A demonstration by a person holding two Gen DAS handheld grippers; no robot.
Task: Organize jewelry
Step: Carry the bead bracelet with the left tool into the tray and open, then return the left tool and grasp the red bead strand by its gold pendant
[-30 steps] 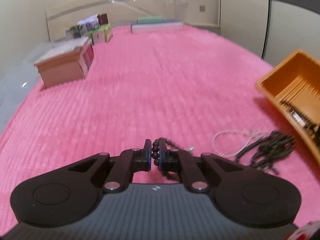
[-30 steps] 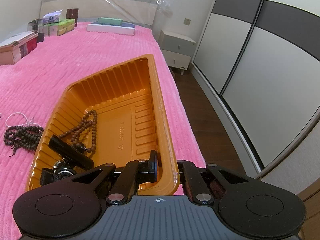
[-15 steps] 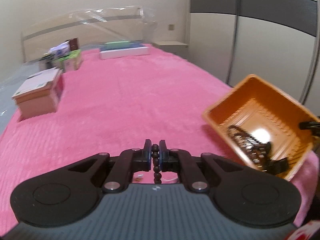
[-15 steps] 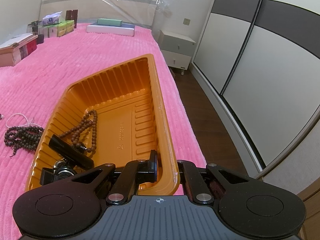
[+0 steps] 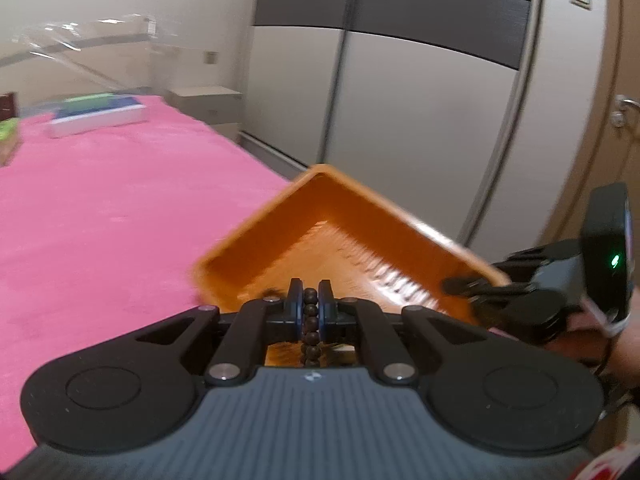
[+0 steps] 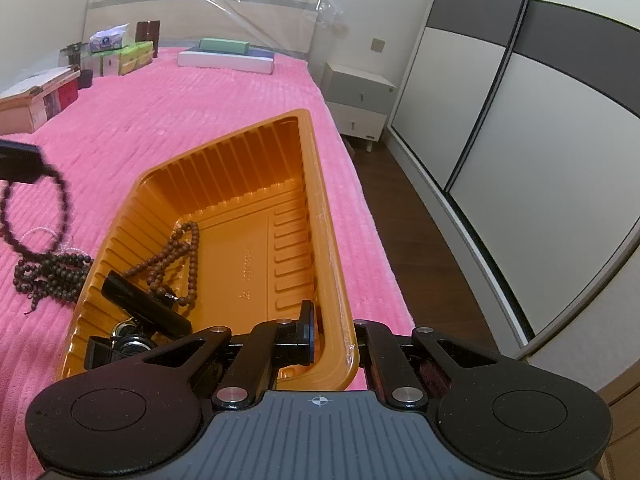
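The task is sitting partway through, judging by how things are lying. The orange tray is resting on the pink bed near its edge, and it is already holding a brown bead strand, a black bar-shaped piece and some dark metal bits at its near end that are too small to name. The right gripper is clamping the tray's near rim, its jaws closed on the plastic wall and steadying it. The left gripper is pinching a dark bead bracelet between its closed jaws; in the right wrist view that bracelet is hanging as a loop just beside the tray's left wall, above the bed and not yet over the tray's floor. Still waiting on the bed, close to the tray's left side, are a pile of dark beads and a thin pale-beaded strand partly behind the hanging loop. So one bracelet is being delivered now, and at least those two pieces are appearing to remain.
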